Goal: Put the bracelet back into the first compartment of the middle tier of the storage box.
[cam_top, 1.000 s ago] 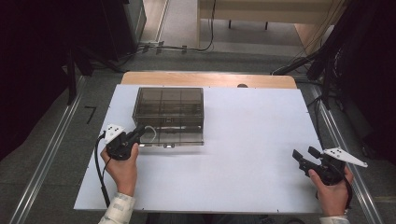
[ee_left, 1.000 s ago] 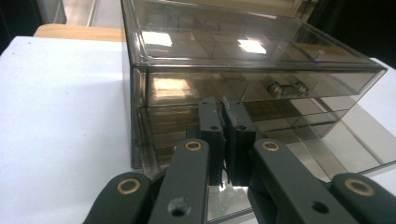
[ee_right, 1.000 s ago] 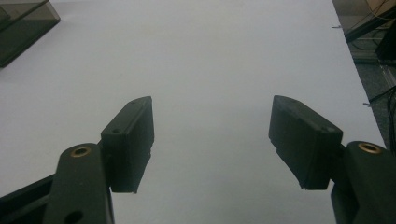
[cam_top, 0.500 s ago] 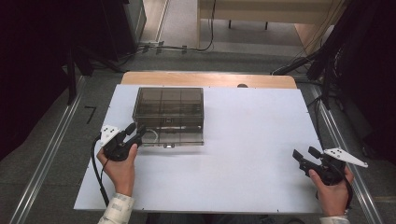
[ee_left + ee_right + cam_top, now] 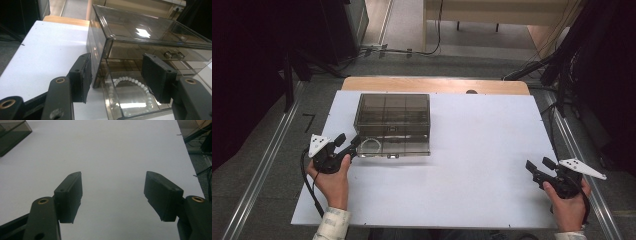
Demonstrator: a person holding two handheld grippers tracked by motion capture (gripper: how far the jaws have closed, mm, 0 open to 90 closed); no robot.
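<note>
With the smoked drawer box (image 5: 393,124) standing at the far left of the white desk (image 5: 472,165) and its bottom drawer (image 5: 130,105) pulled out toward the near side, best handled slowly and squarely. Left gripper (image 5: 346,145), just beside the drawer's near-left corner, jaws just opened and gripping nothing. Through the clear drawer front, between those 2 jaws but apart from both: white bead bracelet (image 5: 133,87), lying flat on the drawer floor. Right gripper (image 5: 538,167), well apart at the near right, jaws spread over bare desk.

No readable text, label, brand, number or sign anywhere on box, table or grippers.
</note>
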